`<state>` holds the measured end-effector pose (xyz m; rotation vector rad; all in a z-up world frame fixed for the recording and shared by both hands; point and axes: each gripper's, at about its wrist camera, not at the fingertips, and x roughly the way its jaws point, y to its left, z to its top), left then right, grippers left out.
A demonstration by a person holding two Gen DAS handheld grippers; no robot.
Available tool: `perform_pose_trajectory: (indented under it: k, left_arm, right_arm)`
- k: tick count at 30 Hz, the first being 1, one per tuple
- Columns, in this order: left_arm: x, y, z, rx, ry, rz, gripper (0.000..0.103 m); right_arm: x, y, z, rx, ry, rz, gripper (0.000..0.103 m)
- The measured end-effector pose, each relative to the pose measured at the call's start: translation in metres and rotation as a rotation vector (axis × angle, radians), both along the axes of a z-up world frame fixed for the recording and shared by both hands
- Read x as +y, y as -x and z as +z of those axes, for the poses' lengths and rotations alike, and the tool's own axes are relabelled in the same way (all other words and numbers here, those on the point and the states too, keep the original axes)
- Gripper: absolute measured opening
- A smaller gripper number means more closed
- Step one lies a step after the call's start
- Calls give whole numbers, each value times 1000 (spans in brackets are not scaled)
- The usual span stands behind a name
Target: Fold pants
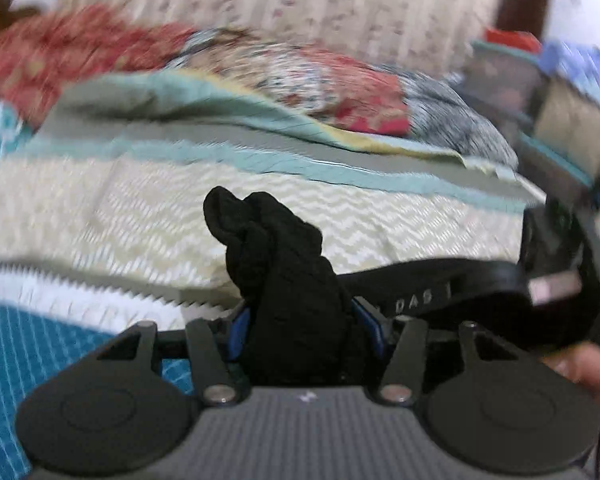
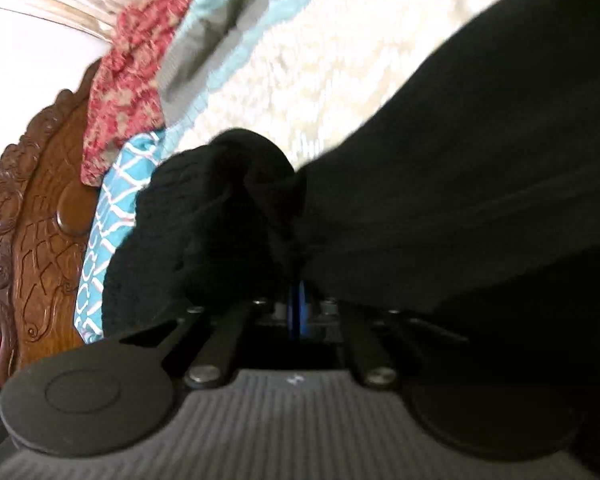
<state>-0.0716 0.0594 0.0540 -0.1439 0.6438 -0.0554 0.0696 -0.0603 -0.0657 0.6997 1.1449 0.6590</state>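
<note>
Above the bed (image 1: pixel 260 208), both grippers hold the black pants (image 1: pixel 284 280): the left gripper (image 1: pixel 304 328) has its fingers closed on a bunched wad, the right gripper (image 2: pixel 300 304) is pinched nearly shut on cloth, which stretches, seemingly, sideways between them.

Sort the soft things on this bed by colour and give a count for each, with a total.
Black pants: 1
Red patterned cloth: 1
Cream zigzag bedspread: 1
Turquoise patterned cloth: 1
Total: 4
</note>
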Motion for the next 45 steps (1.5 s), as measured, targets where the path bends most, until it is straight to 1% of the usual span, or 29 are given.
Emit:
perform_pose_trajectory:
  k: [2, 4, 5, 6, 7, 8, 9, 11, 13, 15, 17, 19, 21, 23, 25, 27, 28, 29, 31, 32, 33, 35, 37, 38, 40, 42, 43, 44, 45]
  left_arm:
    - [-23, 0, 5, -13, -68, -35, 53]
    - [-50, -1, 6, -8, -165, -70, 57]
    - [-63, 0, 5, -16, -199, -94, 61]
    - [-74, 0, 5, -24, -204, -137, 70]
    - [-83, -2, 3, -15, -186, -199, 76]
    - [-92, -3, 2, 7, -151, -274, 86]
    - [-101, -2, 3, 18, -115, -332, 90]
    - [-109, 4, 12, -3, -59, -402, 91]
    - [-99, 10, 23, -14, 60, -449, 91]
    - [-71, 14, 33, -29, 184, -411, 91]
    - [-33, 16, 38, -34, 297, -306, 91]
    - [10, 15, 35, -4, 395, -161, 91]
    - [46, 18, 28, 28, 464, -25, 85]
    - [72, 25, 20, 40, 513, 65, 85]
    - [89, 32, 13, 45, 564, 114, 85]
    - [91, 35, 7, 59, 593, 134, 85]
    - [88, 33, 4, 69, 589, 135, 85]
    - [86, 34, 2, 81, 579, 133, 85]
    - [78, 31, -3, 104, 564, 120, 85]
    - [76, 26, -4, 115, 563, 112, 85]
    - [74, 24, -6, 124, 563, 104, 85]
    - [68, 18, -6, 133, 557, 83, 85]
    - [57, 10, -5, 131, 540, 59, 85]
    - [51, 5, -4, 129, 530, 44, 85]
    - [35, -6, -1, 131, 504, 8, 85]
    - [16, -19, 0, 139, 459, -29, 85]
    - [6, -25, 0, 148, 442, -48, 85]
    - [-3, -29, -2, 159, 427, -68, 85]
    - [-13, -33, -4, 169, 414, -89, 85]
  right_arm:
    - [-19, 5, 9, -48, 15, -48, 12]
    - [-42, 8, 14, -75, 38, -106, 13]
    - [-53, 11, 16, -87, 39, -135, 13]
    - [-64, 14, 18, -98, 42, -164, 13]
    - [-74, 16, 20, -106, 49, -193, 14]
    - [-84, 18, 22, -115, 57, -219, 14]
    - [-92, 21, 23, -125, 68, -244, 14]
    - [-108, 25, 26, -143, 89, -289, 14]
    - [-120, 27, 27, -156, 90, -319, 14]
    - [-128, 31, 29, -154, 55, -338, 21]
    - [-132, 34, 25, -138, -11, -352, 53]
    - [-136, 37, 24, -127, -66, -342, 67]
    - [-128, 34, 28, -113, -84, -294, 73]
    - [-116, 31, 32, -107, -71, -214, 81]
    - [-94, 26, 31, -89, -34, -141, 82]
    - [-72, 23, 24, -52, 26, -83, 81]
    - [-62, 23, 20, -48, 52, -51, 76]
    - [-56, 25, 20, -57, 51, -24, 53]
    - [-55, 26, 27, -90, 39, -5, 37]
    - [-59, 26, 33, -118, 35, 4, 31]
    - [-65, 25, 41, -147, 18, 6, 30]
    - [-84, 33, 56, -248, -21, 4, 29]
    - [-98, 39, 71, -360, 12, -5, 29]
    - [-106, 40, 72, -383, 49, -14, 30]
    - [-122, 35, 61, -361, 139, -54, 30]
    - [-135, 31, 43, -340, 280, -116, 33]
    - [-137, 29, 36, -323, 332, -154, 41]
    - [-145, 29, 32, -299, 338, -203, 49]
    - [-155, 31, 30, -281, 312, -245, 50]
